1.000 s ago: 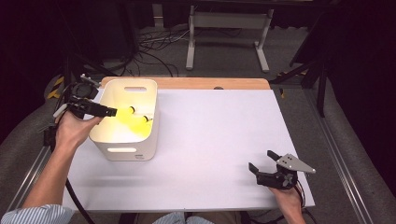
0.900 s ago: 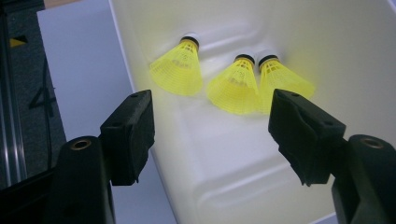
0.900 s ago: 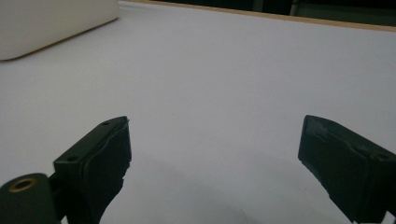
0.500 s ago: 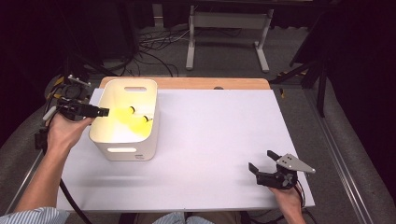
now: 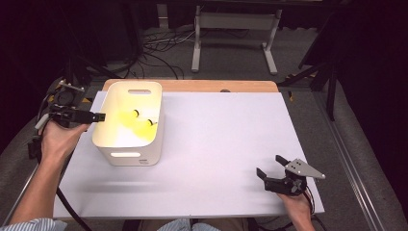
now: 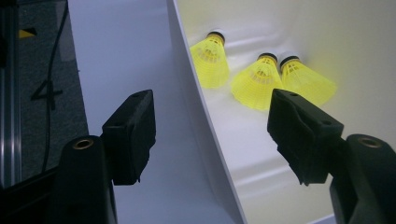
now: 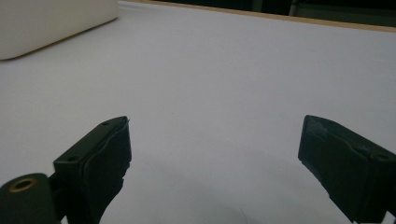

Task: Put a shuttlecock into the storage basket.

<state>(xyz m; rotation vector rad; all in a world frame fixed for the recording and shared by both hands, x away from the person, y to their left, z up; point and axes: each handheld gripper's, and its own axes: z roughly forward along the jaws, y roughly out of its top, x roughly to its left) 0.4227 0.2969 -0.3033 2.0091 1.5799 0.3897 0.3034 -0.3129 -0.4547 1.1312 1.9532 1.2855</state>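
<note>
Your left tongs (image 6: 210, 128) stand released and wide, straddling the near wall of the white bin (image 5: 126, 159): one jaw hangs outside over the table (image 5: 216, 144), the other inside. Beyond the inner jaw lie three yellow shuttlecocks (image 6: 259, 84) on the bin floor, two touching each other and the third just beside them, all with their black-rimmed cork ends pointing away from you. Nothing sits between the jaws except that wall.

If you mean to move the bin, I judge the wall is the thing to take. Push in until the pads overlap the rim fully, keep them square to the wall, and close gently, since thin plastic will flex and the bin may tip toward you. If you want a shuttlecock instead, lift clear of the rim first and bring both jaws inside.

Your right tongs (image 5: 272, 166) rest released near the table's front right corner, far from the bin, with bare table between the jaws (image 7: 210, 140). Keep them ready to steady the far side.

Compared with a second ago, your left tongs have drawn back: then the tips reached over the bin toward the shuttlecocks, now they sit at its left wall. The jaws have kept about the same width. The right tongs and the bin have not shifted.
</note>
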